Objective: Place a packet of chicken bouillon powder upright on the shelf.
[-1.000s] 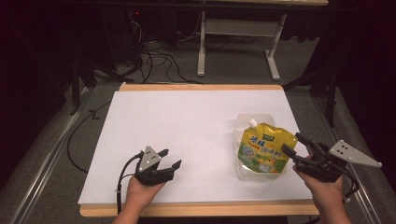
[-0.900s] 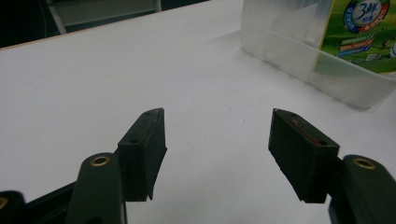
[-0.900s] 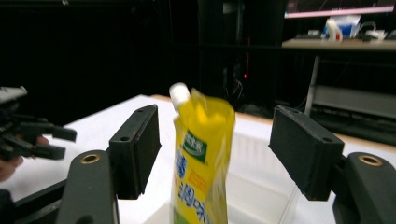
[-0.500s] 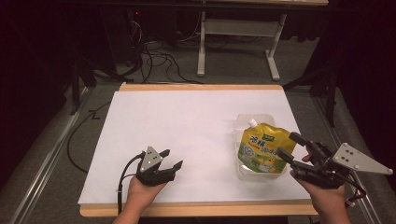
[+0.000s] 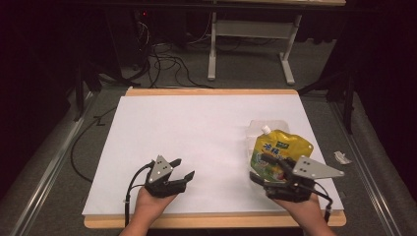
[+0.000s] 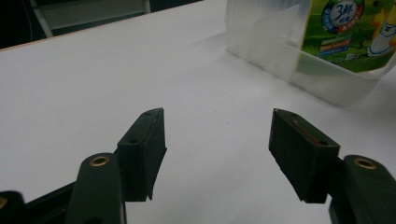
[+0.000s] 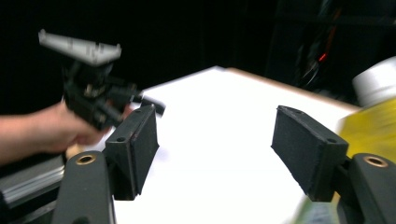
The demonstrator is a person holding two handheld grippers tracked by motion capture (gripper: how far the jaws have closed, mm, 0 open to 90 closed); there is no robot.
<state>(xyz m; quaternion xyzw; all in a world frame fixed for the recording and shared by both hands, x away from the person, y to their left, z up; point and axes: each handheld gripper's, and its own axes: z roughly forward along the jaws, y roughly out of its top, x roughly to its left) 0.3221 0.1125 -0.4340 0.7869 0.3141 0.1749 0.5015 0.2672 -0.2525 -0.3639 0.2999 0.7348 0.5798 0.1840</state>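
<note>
A yellow-green pouch (image 5: 275, 152) with a white cap is seen lying on the white sheet (image 5: 196, 137) that covers the table (image 5: 211, 91), toward the right side, with a clear plastic tray (image 5: 255, 129) under its upper end. In the high view the right gripper (image 5: 263, 169) is held at the pouch's near edge, its tips over the lower part of the pouch; contact cannot be told from there. In the right gripper view its jaws are seen set wide apart, having just been opening, with bare white sheet between them and the pouch (image 7: 373, 126) blurred at the right edge, beside one jaw and not clamped. The left gripper (image 5: 183, 169) is held low over the sheet near the front edge, well apart from the pouch. Its jaws are seen spread with nothing between them in the left gripper view, where the tray (image 6: 280, 51) and the pouch (image 6: 355, 32) in it are seen farther off to the upper right.
</note>
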